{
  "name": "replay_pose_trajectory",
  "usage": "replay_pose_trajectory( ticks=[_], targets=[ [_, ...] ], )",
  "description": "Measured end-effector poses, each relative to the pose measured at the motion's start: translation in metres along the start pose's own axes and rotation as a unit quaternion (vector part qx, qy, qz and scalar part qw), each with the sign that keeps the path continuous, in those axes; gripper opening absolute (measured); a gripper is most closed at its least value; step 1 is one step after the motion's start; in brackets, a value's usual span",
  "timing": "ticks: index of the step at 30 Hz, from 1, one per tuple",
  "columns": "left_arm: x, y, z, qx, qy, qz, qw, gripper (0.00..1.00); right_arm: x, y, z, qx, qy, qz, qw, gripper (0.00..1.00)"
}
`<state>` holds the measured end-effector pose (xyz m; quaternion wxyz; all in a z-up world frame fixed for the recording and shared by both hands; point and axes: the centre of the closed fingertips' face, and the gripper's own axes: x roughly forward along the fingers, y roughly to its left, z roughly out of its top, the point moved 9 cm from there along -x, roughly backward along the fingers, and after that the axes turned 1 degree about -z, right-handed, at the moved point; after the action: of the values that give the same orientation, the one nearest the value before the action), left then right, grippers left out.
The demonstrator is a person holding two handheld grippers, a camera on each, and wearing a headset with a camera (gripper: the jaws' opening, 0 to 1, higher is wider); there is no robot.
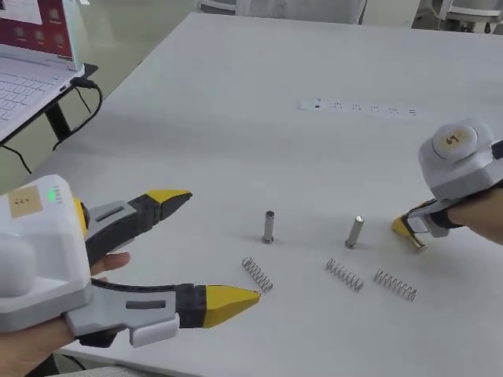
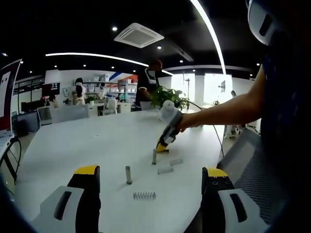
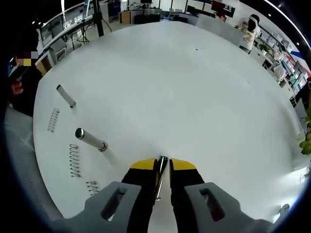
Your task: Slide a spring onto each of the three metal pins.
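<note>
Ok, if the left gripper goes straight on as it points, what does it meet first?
Probably the nearest spring, lying on the table in line with the left gripper's open jaws; an upright pin stands just beyond it. Height is unclear, so it might pass over the spring.

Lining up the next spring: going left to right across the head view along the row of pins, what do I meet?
Open yellow-tipped left gripper → upright silver metal pin → second silver metal pin → yellow-tipped right gripper, shut on a third metal pin.
</note>
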<state>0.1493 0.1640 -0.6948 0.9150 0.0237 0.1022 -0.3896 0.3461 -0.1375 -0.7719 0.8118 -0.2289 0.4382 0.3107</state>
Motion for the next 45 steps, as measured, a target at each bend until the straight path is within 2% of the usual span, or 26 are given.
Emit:
replay_pose_trajectory(
  ticks=[23, 37, 45],
  targets=[
    [0.0, -0.001, 0.0, 0.001, -0.002, -0.002, 1.0, 0.82, 0.001, 0.002, 0.001, 0.042, 0.028, 0.004, 0.9987, 0.05],
    [0.0, -0.003, 0.0, 0.002, -0.003, -0.008, 1.0, 0.82, -0.023, 0.003, 0.0, 0.056, -0.003, -0.006, 0.9984, 0.05],
    [0.001, -0.005, 0.0, 0.005, 0.0, -0.016, 0.9999, 0.81, -0.038, 0.002, -0.006, 0.064, -0.026, -0.012, 0.9976, 0.05]
  ],
)
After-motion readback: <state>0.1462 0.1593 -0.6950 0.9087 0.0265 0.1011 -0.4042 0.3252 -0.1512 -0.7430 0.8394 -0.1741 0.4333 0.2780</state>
